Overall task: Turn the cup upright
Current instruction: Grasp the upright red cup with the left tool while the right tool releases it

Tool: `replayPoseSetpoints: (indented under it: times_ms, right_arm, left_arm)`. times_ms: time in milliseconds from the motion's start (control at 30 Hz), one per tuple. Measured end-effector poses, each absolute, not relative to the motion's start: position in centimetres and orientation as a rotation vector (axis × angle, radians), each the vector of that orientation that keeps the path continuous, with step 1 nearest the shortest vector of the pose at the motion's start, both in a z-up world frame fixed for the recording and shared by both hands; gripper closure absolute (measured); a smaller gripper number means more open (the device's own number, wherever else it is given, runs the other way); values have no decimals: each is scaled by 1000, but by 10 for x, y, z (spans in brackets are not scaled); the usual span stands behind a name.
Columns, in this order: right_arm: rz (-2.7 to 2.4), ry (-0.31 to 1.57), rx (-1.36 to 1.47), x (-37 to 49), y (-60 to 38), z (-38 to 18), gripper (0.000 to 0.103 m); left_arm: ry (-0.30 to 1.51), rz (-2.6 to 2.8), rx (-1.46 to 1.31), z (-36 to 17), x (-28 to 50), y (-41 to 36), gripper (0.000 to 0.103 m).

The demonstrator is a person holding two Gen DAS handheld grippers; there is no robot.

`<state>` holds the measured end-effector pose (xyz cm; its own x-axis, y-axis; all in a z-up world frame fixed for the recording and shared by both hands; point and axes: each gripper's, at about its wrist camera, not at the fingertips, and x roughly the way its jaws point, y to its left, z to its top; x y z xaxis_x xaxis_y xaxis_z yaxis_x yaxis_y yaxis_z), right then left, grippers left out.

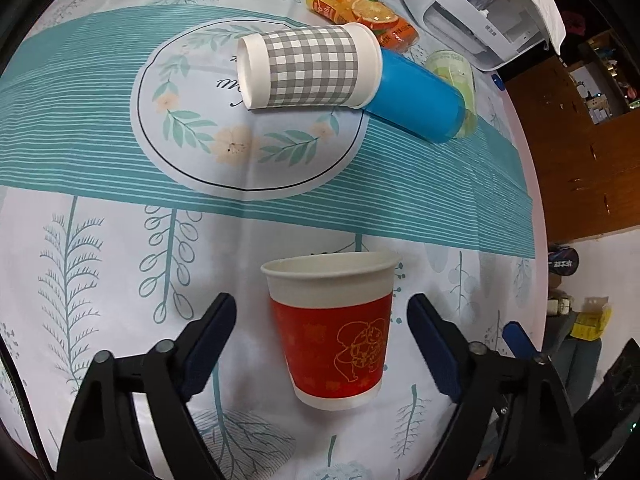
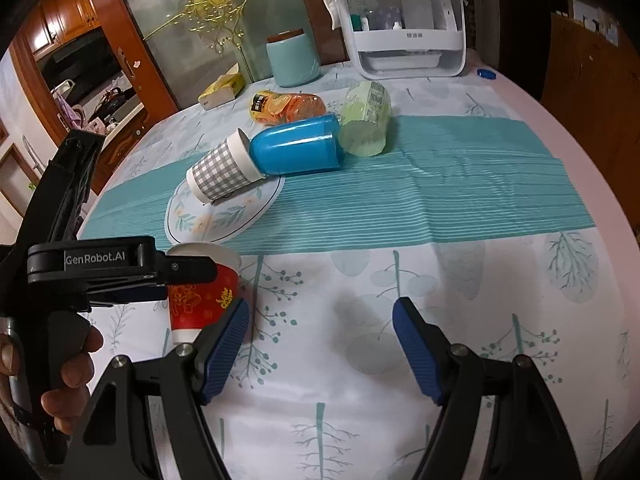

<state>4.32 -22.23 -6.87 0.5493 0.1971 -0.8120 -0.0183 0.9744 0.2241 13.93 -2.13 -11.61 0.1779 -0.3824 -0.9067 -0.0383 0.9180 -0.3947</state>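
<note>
A red and white paper cup (image 1: pixel 334 328) stands upright on the tablecloth, between the fingers of my left gripper (image 1: pixel 322 334), which is open with a gap on each side. In the right wrist view the same cup (image 2: pixel 200 296) shows at the left, partly hidden by the left gripper's body. A grey checked paper cup (image 1: pixel 308 66) lies on its side on the round printed mat (image 1: pixel 248 152), touching a blue cup (image 1: pixel 416 100) that also lies on its side. My right gripper (image 2: pixel 320 328) is open and empty over the tablecloth.
An orange juice bottle (image 1: pixel 360 10) and a pale green bottle (image 1: pixel 456 72) lie on the table behind the cups. A white appliance (image 2: pixel 404 32), a teal jar (image 2: pixel 292 58) and a tissue box (image 2: pixel 222 90) stand at the back. The table edge curves at the right.
</note>
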Motion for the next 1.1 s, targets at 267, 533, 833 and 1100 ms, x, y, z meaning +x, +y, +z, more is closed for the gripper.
replayPoseSetpoints:
  times_ms: [267,533,833,1100]
  right_arm:
    - [132,994,219,47,-221,-70,28]
    - [127,996,220,46,-222,-72,28]
    - [128,992,218,45,-223,-73,28]
    - [129,984,190,41,-217,-72,28]
  left_arm:
    - [1463,-286,-423,-130,147,-19,30]
    - [1471,-292,-439,-137,151,-20,40]
    - [1305,-294,-306,-101,139,-21,41]
    - [940,-224,-84,-79,122,-33,41]
